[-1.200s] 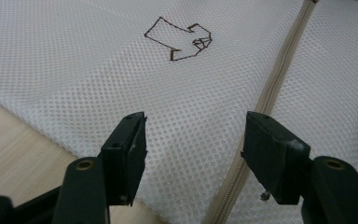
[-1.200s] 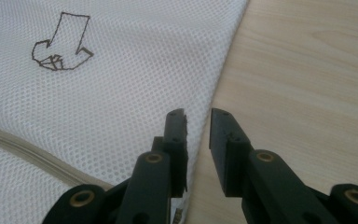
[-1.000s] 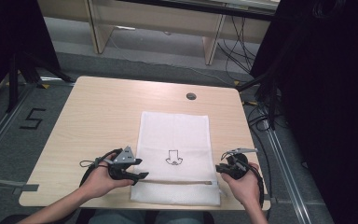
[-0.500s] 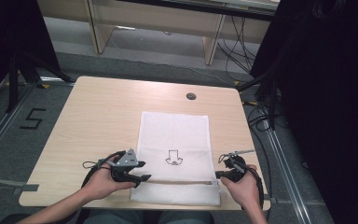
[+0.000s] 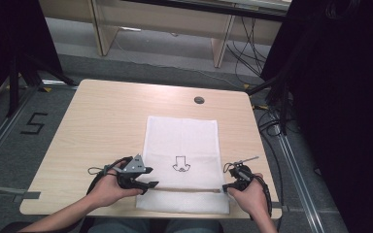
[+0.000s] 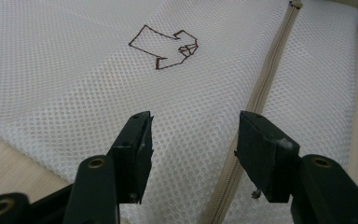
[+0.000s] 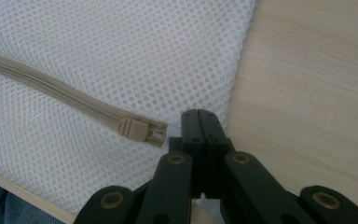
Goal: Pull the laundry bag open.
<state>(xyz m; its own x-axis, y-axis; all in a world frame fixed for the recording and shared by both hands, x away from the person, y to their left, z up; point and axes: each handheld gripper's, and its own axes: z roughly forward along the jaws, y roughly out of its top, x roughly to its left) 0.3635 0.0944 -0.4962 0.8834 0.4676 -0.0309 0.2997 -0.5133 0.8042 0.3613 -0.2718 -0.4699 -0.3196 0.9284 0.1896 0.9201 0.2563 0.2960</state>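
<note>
A white mesh bag lies flat on the wooden table, with an arrow drawing on it and a beige zipper across its near end. My left gripper is at the bag's left edge by the zipper. It stands open over the mesh, nothing between its jaws, and the zipper runs off to its right. My right gripper is at the bag's right edge. Its jaws are shut on the mesh edge right beside the zipper slider.
A round cable hole sits near the table's far edge. The bag's near end reaches almost to the table's front edge. Bare wood lies to the right of the bag. Cables trail on the floor at the right.
My right gripper has moved slightly nearer and inward to the bag's right edge at the zipper's end. The left gripper has barely shifted.
</note>
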